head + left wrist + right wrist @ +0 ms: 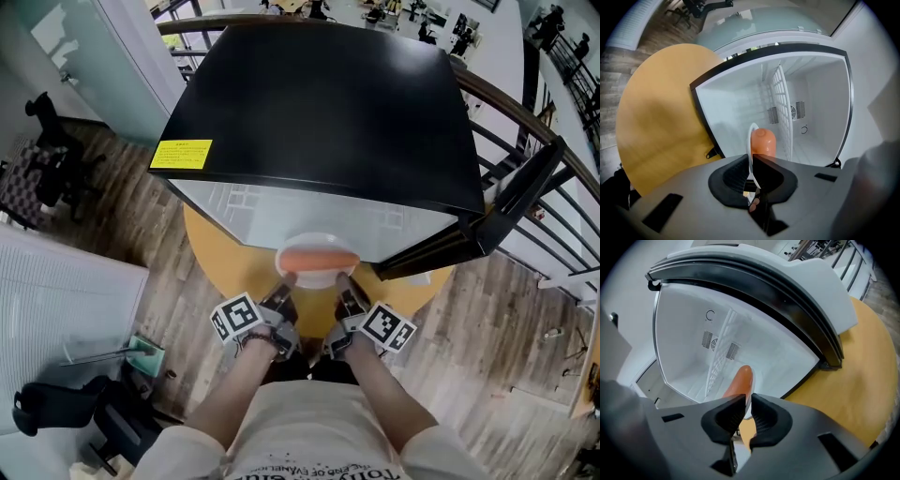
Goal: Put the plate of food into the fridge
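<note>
Pinching the plate (317, 277) by opposite rims, left tool (284, 280) and right tool (345, 282) hold it at the open fridge (319, 112) edge.

Left gripper (281, 286) and right gripper (345, 286) held forward side by side, jaws clamped

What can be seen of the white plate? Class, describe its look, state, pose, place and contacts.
The plate is white, round and smooth, seemingly ceramic or plastic, with a raised rim. One orange sausage-like food item lies across it. It is held roughly level at the mouth of the open fridge, over the edge of the round wooden table. The left claw pinches its rim on one side, the right claw the opposite side.
</note>
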Available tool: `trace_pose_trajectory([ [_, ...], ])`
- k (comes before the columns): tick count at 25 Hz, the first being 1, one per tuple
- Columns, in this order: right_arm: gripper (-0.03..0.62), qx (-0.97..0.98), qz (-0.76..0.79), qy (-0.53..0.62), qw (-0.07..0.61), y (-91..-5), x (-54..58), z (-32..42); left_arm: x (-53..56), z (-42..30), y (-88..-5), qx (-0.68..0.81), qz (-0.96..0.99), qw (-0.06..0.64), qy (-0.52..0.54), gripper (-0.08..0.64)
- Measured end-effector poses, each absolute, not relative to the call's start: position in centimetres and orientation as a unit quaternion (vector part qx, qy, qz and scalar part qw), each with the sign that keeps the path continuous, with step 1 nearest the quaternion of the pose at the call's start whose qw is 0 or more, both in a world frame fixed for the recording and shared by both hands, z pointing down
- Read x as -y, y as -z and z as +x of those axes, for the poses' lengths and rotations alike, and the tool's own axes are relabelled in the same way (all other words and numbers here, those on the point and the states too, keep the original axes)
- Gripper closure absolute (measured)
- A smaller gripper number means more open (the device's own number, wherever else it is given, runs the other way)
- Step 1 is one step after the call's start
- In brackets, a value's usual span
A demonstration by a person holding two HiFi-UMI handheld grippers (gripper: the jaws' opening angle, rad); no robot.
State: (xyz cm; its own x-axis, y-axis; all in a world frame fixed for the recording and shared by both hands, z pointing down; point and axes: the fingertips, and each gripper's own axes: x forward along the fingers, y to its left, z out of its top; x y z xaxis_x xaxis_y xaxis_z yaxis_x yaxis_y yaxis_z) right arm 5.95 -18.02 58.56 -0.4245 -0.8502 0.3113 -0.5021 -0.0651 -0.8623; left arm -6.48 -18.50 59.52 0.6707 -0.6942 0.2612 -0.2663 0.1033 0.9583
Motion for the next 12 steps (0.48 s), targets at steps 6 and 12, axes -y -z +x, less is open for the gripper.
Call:
trace_pose_trajectory([
  [6, 0.537, -0.658, -0.525, 0.517, 0.157, -60.5, 20.5, 5.9, 21.1, -6.6, -61.6, 0.377, 0.645, 0.646, 0.160, 0.518],
  [12, 0.537, -0.646, -0.540, 0.515, 0.158, -62.1, 22.8, 6.1, 23.6, -6.4, -63.1, 0.378, 0.642, 0.649, 0.152, 0.518],
])
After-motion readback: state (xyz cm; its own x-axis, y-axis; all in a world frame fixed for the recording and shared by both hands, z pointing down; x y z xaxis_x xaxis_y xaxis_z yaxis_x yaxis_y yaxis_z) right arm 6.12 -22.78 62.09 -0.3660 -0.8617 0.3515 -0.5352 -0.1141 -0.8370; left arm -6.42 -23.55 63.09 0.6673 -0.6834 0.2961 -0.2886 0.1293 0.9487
